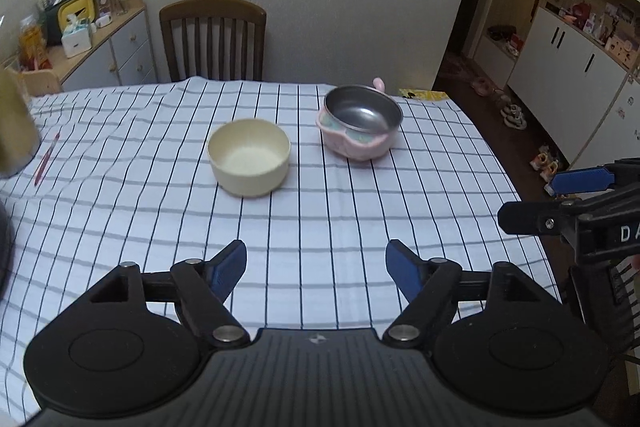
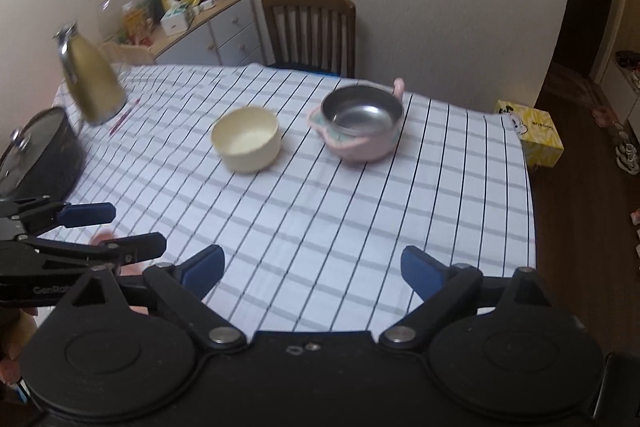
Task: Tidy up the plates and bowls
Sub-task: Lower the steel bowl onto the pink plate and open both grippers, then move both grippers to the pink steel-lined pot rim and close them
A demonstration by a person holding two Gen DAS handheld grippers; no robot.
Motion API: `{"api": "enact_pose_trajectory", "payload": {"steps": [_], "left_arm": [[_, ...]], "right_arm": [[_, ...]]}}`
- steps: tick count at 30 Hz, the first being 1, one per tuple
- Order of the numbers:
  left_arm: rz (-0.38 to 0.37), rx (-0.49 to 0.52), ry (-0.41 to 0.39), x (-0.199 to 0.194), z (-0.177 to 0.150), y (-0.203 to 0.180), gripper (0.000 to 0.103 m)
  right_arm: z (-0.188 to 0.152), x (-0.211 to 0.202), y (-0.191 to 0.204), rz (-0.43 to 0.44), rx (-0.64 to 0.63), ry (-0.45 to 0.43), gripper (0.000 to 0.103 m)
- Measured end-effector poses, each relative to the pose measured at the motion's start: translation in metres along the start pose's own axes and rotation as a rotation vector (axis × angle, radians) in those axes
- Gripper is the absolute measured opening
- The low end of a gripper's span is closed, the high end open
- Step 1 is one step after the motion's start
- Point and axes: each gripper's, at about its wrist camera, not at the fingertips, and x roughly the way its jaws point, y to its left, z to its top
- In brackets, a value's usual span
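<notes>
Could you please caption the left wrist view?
Open left gripper faces a cream bowl and pink bowl on checked cloth.

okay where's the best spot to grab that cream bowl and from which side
Grip the rim of the round cream plastic bowl, one finger inside and one outside its near wall, coming from above and the near side. It sits upright and empty with straight walls, apart from the pink bowl with the steel insert. The open left gripper faces it.

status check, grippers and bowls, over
Left gripper open, right gripper open, both empty. Cream bowl and steel-lined pink bowl apart on tablecloth. Path unobstructed.
</notes>
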Motion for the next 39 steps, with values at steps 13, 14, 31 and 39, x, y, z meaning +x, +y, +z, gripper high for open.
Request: {"api": "enact_pose_trajectory", "payload": {"steps": [13, 14, 31, 39], "left_arm": [[0.012, 0.155, -0.005, 0.095, 0.119, 0.019, 0.076], [0.014, 0.168, 0.001, 0.104, 0.125, 0.018, 0.076], [-0.028, 0.182, 0.126, 0.25, 0.181, 0.009, 0.076], [-0.066, 0.194, 0.178, 0.297, 0.188, -0.002, 0.073]], "right_arm": [[0.094, 0.068, -0.016, -0.127, 0.106, -0.002, 0.097], [0.099, 0.075, -0.017, -0.134, 0.108, 0.003, 0.097], [0.125, 0.21, -0.08, -0.191, 0.427, 0.203, 0.079], [0.129, 0.239, -0.086, -0.217, 0.443, 0.226, 0.074]]}}
